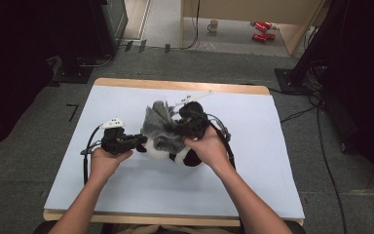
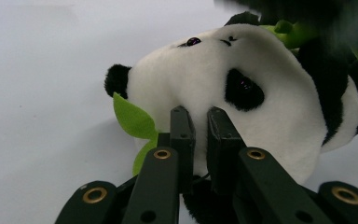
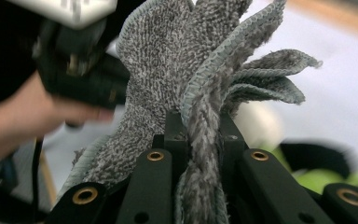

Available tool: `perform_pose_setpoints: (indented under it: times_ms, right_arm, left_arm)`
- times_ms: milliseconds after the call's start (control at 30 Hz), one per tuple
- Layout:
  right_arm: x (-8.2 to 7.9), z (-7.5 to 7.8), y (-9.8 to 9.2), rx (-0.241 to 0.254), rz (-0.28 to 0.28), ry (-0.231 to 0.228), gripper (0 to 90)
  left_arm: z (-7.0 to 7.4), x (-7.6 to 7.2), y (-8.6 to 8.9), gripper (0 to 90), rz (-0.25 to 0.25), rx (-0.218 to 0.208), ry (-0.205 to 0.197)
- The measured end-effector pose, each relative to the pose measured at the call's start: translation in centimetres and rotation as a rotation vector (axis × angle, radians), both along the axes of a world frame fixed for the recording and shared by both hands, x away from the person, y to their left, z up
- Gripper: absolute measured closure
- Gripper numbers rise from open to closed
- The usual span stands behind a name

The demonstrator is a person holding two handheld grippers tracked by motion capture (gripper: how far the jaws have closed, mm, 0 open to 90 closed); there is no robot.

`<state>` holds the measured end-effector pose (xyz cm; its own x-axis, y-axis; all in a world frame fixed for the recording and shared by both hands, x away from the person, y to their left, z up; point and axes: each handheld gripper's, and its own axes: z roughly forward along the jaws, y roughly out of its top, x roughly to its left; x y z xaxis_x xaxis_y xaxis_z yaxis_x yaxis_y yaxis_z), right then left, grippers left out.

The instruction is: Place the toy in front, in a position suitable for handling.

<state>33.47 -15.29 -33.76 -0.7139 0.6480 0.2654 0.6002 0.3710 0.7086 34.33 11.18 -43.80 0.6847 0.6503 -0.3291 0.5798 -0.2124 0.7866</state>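
From the high view, the grey towel (image 1: 159,127) is draping over the panda toy (image 1: 187,157) mid-surface (image 1: 272,161), the right gripper (image 1: 184,123) sitting nearer it than the left gripper (image 1: 135,143). In the left gripper view, the fingers (image 2: 182,135) are nearly shut, pinching the panda's white fur — the toy is lying straight ahead of them. In the right gripper view, the fingers (image 3: 176,135) are clamping a bunched towel fold (image 3: 200,93), its folds fanning upward — likely lifting clear.
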Motion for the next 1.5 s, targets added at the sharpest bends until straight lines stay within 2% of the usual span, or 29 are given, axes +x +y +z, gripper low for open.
perform_pose_setpoints:
  times_ms: [133, 167, 233, 300, 400, 733, 900, 1000, 1100, 1233, 1367, 1500]
  right_arm:
    - [-0.3, -2.9, 0.1, -0.079, 0.012, 0.060, 80.1]
    - [-0.2, -3.5, -0.1, -0.092, 0.011, 0.060, 80.2]
    - [0.1, -4.0, -0.8, -0.083, 0.005, 0.069, 80.3]
    - [0.2, -3.9, -1.3, -0.093, -0.001, 0.070, 80.4]
    - [0.3, -3.6, -1.9, -0.140, -0.014, 0.062, 80.4]
    - [1.0, -3.2, -4.8, -0.150, -0.070, 0.074, 80.4]
    - [1.5, -2.8, -5.8, -0.174, -0.107, 0.058, 80.4]
    - [1.7, -2.7, -6.2, -0.165, -0.117, 0.060, 80.4]
    - [1.7, -2.0, -6.2, -0.084, -0.102, 0.072, 80.6]
    - [1.3, -0.3, -5.1, -0.016, -0.068, 0.045, 80.7]
    - [1.2, 1.3, -3.0, 0.007, -0.024, 0.015, 80.7]
    - [1.3, 1.0, -1.3, 0.004, 0.021, 0.035, 80.7]
  left_arm:
    - [0.0, 0.0, -0.1, 82.9, -0.002, 0.009, 0.000]
    - [-0.1, -0.1, -0.2, 82.9, -0.007, 0.022, 0.000]
    - [-0.1, -0.2, -0.3, 83.0, -0.012, 0.035, -0.013]
    - [-0.2, -0.2, -0.3, 83.2, -0.012, 0.043, -0.016]
    - [-0.3, -0.1, -0.2, 83.4, -0.011, 0.052, -0.008]
    - [-0.3, -0.1, -0.2, 83.3, -0.017, 0.034, -0.005]
    - [-0.2, -0.3, -0.4, 83.2, -0.027, 0.024, -0.008]
    - [-0.2, -0.4, -0.5, 83.3, -0.023, 0.025, -0.006]
    - [-0.2, -0.3, -0.4, 83.5, -0.021, 0.016, 0.008]
    - [-0.2, -0.3, -0.5, 83.6, -0.020, 0.019, 0.008]
    - [-0.2, -0.3, -0.5, 83.7, -0.019, 0.020, 0.003]
    - [-0.2, -0.3, -0.5, 83.6, -0.016, 0.023, 0.001]
